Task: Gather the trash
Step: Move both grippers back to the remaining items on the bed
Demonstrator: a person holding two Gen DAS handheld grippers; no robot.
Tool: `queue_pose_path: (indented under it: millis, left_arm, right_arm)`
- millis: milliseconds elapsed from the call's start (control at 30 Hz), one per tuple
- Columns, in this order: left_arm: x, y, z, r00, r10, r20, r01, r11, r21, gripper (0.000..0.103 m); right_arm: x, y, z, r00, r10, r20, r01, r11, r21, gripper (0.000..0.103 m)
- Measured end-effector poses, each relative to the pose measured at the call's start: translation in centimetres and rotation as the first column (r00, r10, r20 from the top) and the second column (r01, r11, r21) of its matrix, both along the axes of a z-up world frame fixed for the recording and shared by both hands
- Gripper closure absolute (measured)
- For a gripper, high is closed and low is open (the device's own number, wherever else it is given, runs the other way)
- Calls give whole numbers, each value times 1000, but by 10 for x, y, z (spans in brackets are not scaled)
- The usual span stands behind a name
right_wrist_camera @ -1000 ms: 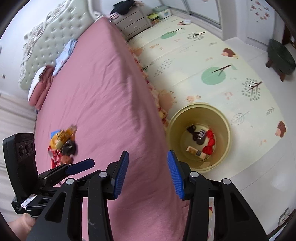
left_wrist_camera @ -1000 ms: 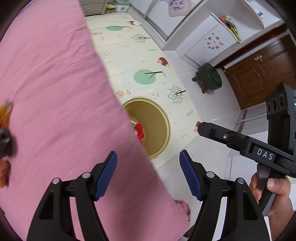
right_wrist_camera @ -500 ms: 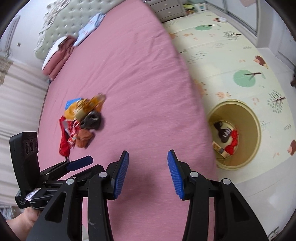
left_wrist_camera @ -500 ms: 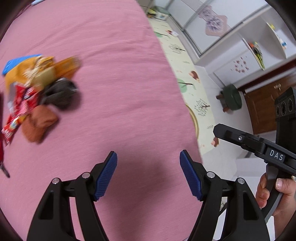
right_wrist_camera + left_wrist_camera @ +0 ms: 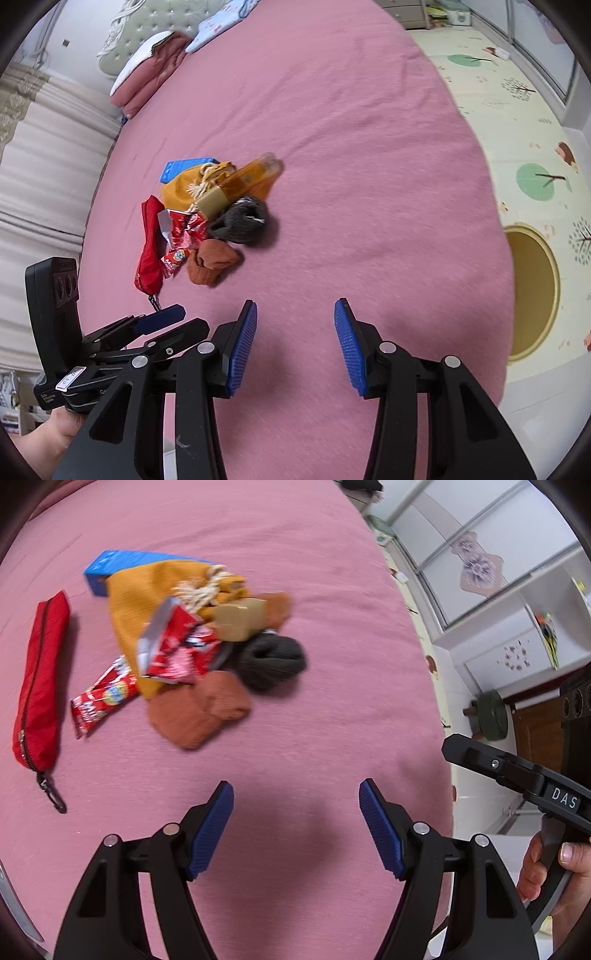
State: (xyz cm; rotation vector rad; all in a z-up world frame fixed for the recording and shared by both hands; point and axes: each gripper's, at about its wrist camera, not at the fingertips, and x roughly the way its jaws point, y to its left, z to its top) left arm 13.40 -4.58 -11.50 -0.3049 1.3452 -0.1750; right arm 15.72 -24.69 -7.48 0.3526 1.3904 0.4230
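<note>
A pile of items lies on the pink bed: a torn red snack wrapper, a second red wrapper, a tan box, a mustard cloth pouch, a blue box, a dark grey sock, a rust sock. The pile also shows in the right wrist view, with the red wrapper in it. My left gripper is open and empty, short of the pile. My right gripper is open and empty. The yellow bin stands on the floor right of the bed.
A red zip pouch lies left of the pile. Folded bedding and pillows sit at the headboard. A patterned play mat covers the floor. A green stool and a wooden door stand beyond the bed's edge.
Both grippers swung from the bin over to the bed. The pile has come closer and more central in both views. Both stayed open and empty.
</note>
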Motion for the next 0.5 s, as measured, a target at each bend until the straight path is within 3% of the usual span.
queue_pose_path:
  millis: [500]
  left_arm:
    - [38, 49, -33, 994, 102, -31, -101, 995, 20, 30]
  right_arm:
    - [45, 50, -28, 997, 63, -34, -63, 998, 4, 59]
